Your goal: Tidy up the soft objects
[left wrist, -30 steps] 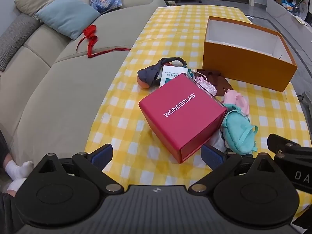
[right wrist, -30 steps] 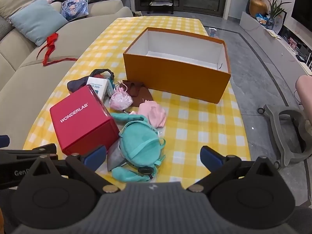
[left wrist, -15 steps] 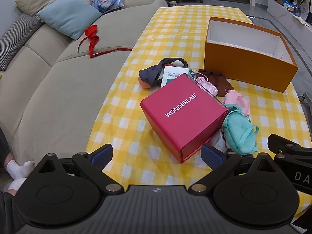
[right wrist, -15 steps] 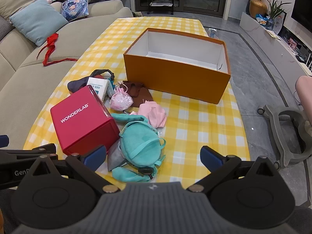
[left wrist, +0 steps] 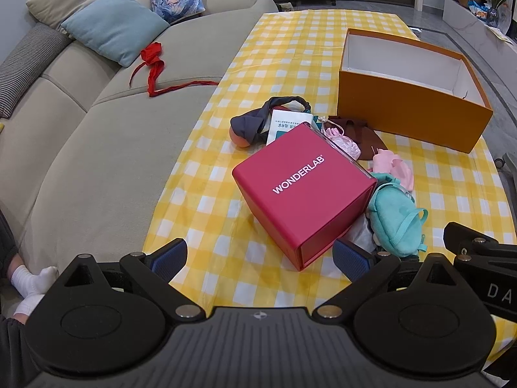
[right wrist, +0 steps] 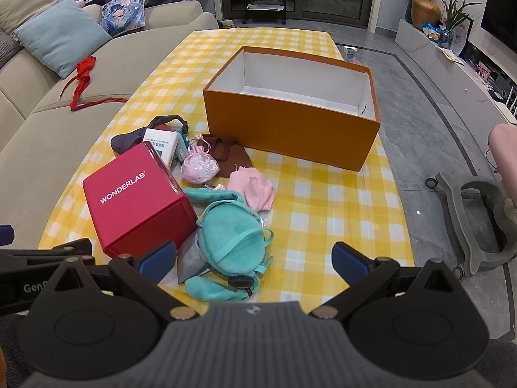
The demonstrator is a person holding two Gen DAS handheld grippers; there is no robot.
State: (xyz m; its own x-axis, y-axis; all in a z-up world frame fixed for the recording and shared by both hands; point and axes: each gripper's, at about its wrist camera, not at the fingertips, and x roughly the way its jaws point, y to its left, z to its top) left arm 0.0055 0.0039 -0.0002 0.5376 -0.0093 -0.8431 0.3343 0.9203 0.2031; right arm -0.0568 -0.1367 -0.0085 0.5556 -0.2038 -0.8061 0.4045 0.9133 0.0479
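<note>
Left wrist view: left gripper (left wrist: 260, 257) spread wide, empty, short of red box (left wrist: 303, 190); orange box (left wrist: 410, 110) bare inside.
Right wrist view: right gripper (right wrist: 253, 257) spread, empty, over teal pouch (right wrist: 231, 242); pink cloth (right wrist: 253, 187), lace pouch (right wrist: 199, 165) unsorted on table (right wrist: 339, 207); apparently nothing packed yet.

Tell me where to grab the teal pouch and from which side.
Take the teal pouch across its rounded body, coming from above with the right hand-held gripper. It lies flat and domed, its right side clear of the red box; the thin straps look too slack to lift by.
</note>
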